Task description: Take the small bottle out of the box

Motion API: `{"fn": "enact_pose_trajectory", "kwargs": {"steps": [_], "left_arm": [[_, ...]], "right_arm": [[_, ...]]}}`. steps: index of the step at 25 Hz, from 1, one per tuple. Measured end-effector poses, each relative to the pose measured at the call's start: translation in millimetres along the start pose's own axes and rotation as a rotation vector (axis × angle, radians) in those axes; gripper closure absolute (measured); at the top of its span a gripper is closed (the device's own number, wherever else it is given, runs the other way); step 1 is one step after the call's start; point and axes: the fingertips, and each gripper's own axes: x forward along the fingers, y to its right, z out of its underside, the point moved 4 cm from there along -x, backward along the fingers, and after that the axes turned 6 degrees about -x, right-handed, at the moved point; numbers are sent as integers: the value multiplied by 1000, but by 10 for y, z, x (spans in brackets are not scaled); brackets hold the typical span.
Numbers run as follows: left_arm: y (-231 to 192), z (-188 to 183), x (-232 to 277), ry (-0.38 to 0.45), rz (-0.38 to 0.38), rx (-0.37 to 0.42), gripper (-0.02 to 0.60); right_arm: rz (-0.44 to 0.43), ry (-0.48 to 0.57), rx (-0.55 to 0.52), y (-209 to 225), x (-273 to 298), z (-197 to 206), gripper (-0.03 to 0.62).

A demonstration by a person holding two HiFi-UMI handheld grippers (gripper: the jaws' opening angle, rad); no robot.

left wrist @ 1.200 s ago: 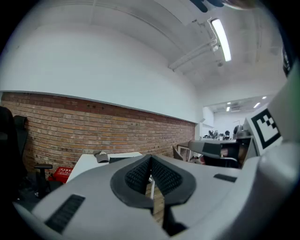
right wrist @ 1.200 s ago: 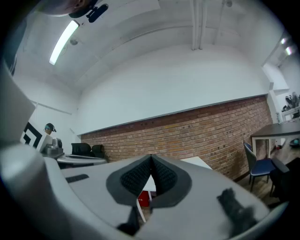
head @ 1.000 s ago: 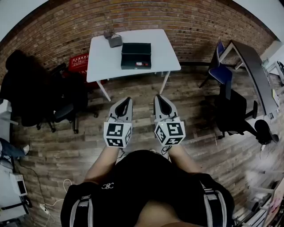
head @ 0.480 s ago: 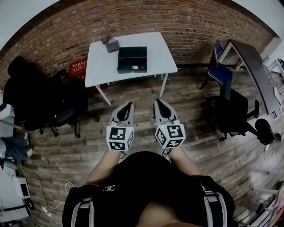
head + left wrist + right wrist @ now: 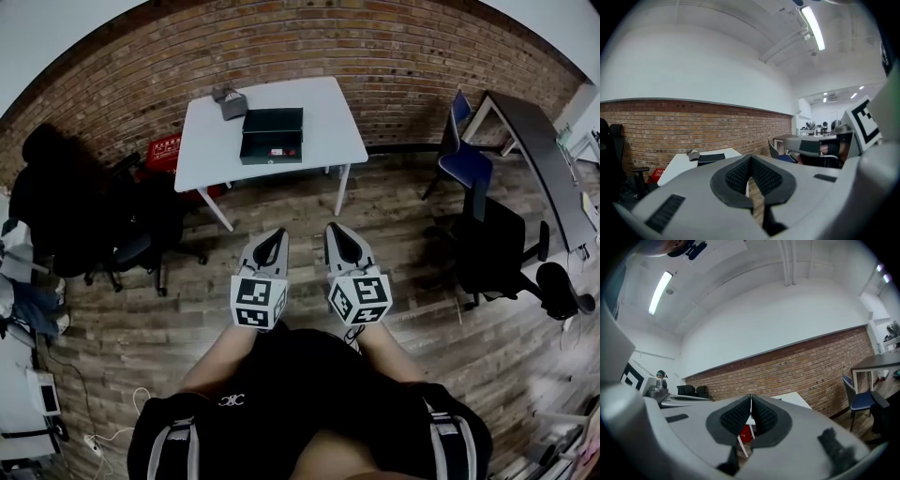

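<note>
The dark box (image 5: 272, 135) lies open on the white table (image 5: 323, 112) by the brick wall, far ahead of both grippers. Something small and red (image 5: 278, 151) rests inside it; too small to tell whether it is the bottle. My left gripper (image 5: 277, 235) and right gripper (image 5: 334, 231) are held side by side over the wooden floor, well short of the table, both shut and empty. In the left gripper view the pads (image 5: 740, 172) meet, with the table (image 5: 679, 164) and box (image 5: 711, 158) beyond. In the right gripper view the pads (image 5: 761, 414) meet too.
A grey object (image 5: 230, 101) sits on the table's far left corner. A red crate (image 5: 167, 148) stands under the table's left side. Black office chairs (image 5: 112, 220) stand at the left, a blue chair (image 5: 466, 155) and a dark desk (image 5: 534, 150) at the right.
The table and box have slid lower in the head view and look nearer. Both grippers have moved forward together, still shut.
</note>
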Motion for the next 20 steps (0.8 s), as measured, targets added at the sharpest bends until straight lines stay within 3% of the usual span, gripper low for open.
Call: {"fn": "enact_pose_trajectory", "kwargs": {"steps": [3,12,20], "left_arm": [[34,-10,86,8,2,8,569],[-192,-3,410,21,-4,-67,569],[-425,-103,774,35,14,-66,569]], "right_arm": [[7,-14,13,107,35,42,563],[27,-9,-32,235,304,13,563],[35,-20,-37,376,720,5,563]]}}
